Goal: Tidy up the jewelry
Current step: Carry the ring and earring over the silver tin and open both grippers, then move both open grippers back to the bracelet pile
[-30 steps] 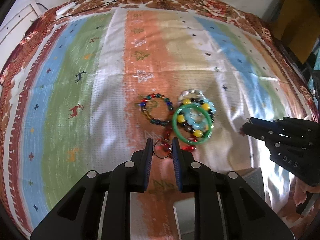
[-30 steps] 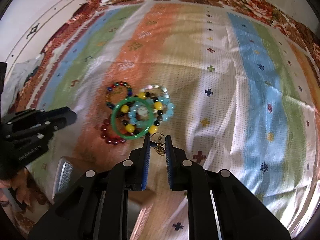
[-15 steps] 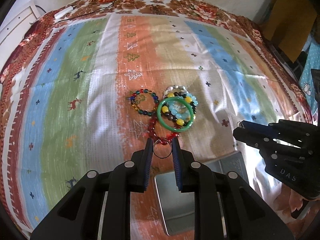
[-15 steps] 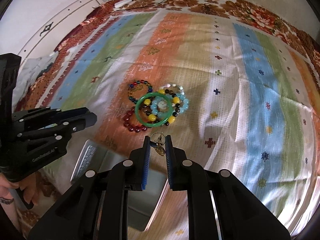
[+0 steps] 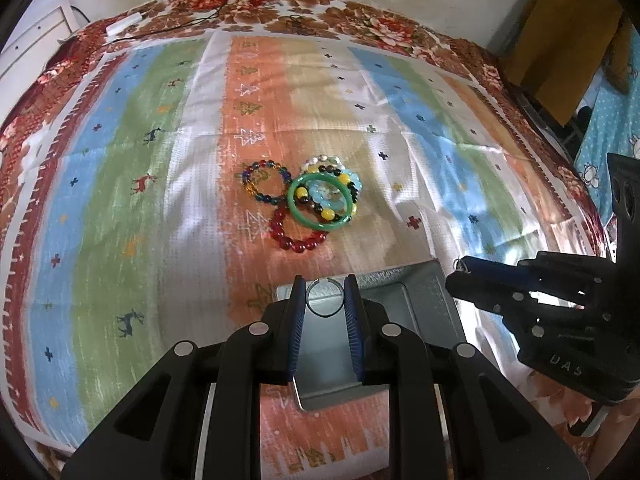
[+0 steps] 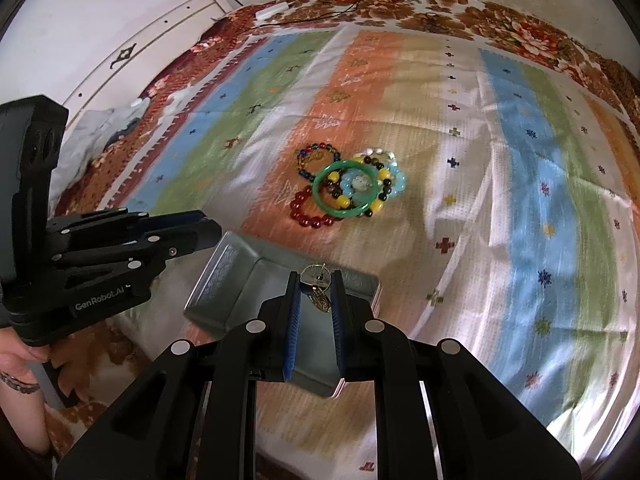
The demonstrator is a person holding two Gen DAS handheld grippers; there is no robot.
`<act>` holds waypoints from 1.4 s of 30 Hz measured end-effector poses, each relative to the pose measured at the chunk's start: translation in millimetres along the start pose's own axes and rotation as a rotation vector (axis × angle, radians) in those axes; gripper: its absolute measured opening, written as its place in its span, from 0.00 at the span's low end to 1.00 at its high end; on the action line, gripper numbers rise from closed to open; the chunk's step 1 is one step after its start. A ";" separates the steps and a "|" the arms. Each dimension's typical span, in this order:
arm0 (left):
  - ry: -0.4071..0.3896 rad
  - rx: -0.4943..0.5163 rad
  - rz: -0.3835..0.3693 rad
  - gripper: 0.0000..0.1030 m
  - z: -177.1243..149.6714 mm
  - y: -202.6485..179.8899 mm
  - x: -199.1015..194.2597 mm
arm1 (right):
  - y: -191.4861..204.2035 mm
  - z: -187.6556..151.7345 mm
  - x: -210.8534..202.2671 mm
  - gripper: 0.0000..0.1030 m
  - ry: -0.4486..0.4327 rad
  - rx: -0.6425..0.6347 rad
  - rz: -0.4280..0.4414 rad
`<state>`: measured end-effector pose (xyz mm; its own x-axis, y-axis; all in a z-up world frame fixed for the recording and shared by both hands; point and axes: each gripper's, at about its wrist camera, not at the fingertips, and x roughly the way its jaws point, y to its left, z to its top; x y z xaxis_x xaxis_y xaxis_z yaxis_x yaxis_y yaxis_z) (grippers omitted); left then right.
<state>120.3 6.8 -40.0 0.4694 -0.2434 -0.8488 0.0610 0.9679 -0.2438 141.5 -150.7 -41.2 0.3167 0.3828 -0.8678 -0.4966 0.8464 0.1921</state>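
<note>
My left gripper (image 5: 325, 286) is shut on a thin silver ring (image 5: 325, 299), held above the grey metal tin (image 5: 412, 300). My right gripper (image 6: 316, 280) is shut on a small ring with a gold charm (image 6: 318, 298), also over the tin (image 6: 240, 276). Each gripper shows in the other's view: the right one (image 5: 460, 276) at the right, the left one (image 6: 208, 226) at the left. Further out on the striped cloth lies a pile of bracelets: a green bangle (image 5: 322, 200) over beaded ones, a red bead bracelet (image 5: 294, 236) and a dark multicoloured one (image 5: 264, 182).
The striped cloth (image 5: 140, 200) covers a bed with a floral border. A white cable and plug (image 5: 124, 26) lie at the far edge. A white cabinet (image 6: 140, 48) stands to the left, a yellow chair back (image 5: 560, 36) to the right. A person's hand (image 6: 20, 360) grips the left tool.
Both grippers pulled back from the bracelet pile and rose, each carrying its ring. The metal tin came into view beneath them; the red bead bracelet is now uncovered.
</note>
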 end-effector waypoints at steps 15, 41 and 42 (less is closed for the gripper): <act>0.000 -0.048 -0.039 0.38 -9.3 0.5 -1.9 | -0.7 -16.1 4.6 0.31 0.033 0.013 0.027; -0.028 -0.052 0.072 0.42 8.3 19.7 0.6 | -35.7 6.4 13.1 0.54 -0.038 0.090 -0.130; -0.035 -0.047 0.080 0.43 10.0 19.2 0.1 | -36.2 7.5 14.0 0.57 -0.037 0.086 -0.136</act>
<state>130.4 26.0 -40.0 0.5015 -0.1623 -0.8498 -0.0186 0.9800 -0.1982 170.1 -173.2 -56.8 0.4067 0.2744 -0.8714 -0.3765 0.9194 0.1138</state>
